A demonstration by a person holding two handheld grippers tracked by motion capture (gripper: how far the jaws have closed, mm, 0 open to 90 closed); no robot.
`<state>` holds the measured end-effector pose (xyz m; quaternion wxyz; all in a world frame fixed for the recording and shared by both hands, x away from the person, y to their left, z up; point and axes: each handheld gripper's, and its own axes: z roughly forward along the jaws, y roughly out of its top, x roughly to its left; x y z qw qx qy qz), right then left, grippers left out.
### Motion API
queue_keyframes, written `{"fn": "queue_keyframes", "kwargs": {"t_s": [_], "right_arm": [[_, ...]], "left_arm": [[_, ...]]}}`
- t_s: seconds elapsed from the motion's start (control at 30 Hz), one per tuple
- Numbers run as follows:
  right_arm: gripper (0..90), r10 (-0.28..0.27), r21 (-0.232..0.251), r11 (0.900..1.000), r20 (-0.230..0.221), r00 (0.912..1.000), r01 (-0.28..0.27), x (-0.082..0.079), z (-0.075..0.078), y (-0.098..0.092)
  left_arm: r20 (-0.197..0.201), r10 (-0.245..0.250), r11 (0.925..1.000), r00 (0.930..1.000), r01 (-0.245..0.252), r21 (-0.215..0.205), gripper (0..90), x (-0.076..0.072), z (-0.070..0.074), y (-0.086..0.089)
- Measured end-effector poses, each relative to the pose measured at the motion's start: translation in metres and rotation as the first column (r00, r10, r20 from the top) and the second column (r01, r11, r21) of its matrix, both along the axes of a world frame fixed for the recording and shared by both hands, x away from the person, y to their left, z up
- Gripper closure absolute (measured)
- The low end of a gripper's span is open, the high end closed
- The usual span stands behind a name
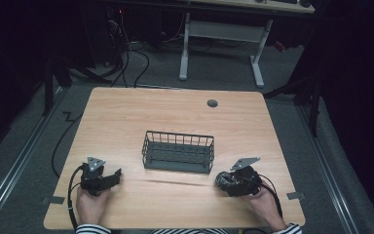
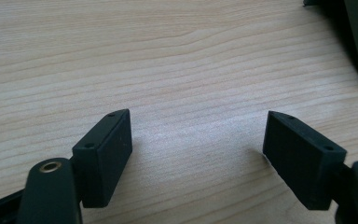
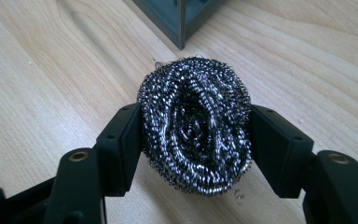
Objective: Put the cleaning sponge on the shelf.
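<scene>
The right gripper (image 3: 196, 140) is clamped on a steel scourer (image 3: 196, 123), one jaw on each side of it. It holds the scourer low over the table (image 1: 126, 112), just beside the near right corner of the wire basket (image 1: 177, 151). The basket looks empty, so I think the pick is done and the placing is left: the scourer is not yet inside. The left gripper (image 2: 198, 147) rests near the left front of the table with its jaws wide apart and nothing between them, only bare wood.
</scene>
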<state>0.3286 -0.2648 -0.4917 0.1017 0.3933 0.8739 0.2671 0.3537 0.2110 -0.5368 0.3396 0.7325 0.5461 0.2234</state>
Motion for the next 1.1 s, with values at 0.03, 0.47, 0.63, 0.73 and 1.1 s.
{"fn": "queue_keyframes", "kwargs": {"t_s": [0.03,0.47,0.63,0.73,1.1], "right_arm": [[38.6,0.000,0.000,1.000,0.000,1.0000,0.000,0.000,0.000,0.000],[39.3,0.006,0.033,0.999,0.040,0.9992,-0.007,-0.004,0.014,-0.002],[39.3,0.012,0.044,0.999,0.062,0.9980,-0.014,-0.006,0.024,-0.002],[39.3,0.017,0.060,0.998,0.083,0.9964,-0.022,-0.007,0.034,-0.003],[39.2,0.026,0.101,0.994,0.138,0.9900,-0.040,-0.001,0.075,0.001]], "left_arm": [[0.000,0.000,1.0000,1.0000,0.000,0.000,24.3,0.000,0.000,0.000],[0.001,-0.001,1.0000,1.0000,0.001,-0.007,24.3,0.000,0.000,0.001],[0.001,-0.001,1.0000,1.0000,0.001,-0.007,24.3,0.000,0.000,0.001],[0.001,0.000,1.0000,1.0000,0.000,-0.007,24.3,0.000,0.000,0.001],[0.000,-0.001,1.0000,1.0000,0.001,-0.005,24.3,0.000,0.000,0.001]]}}
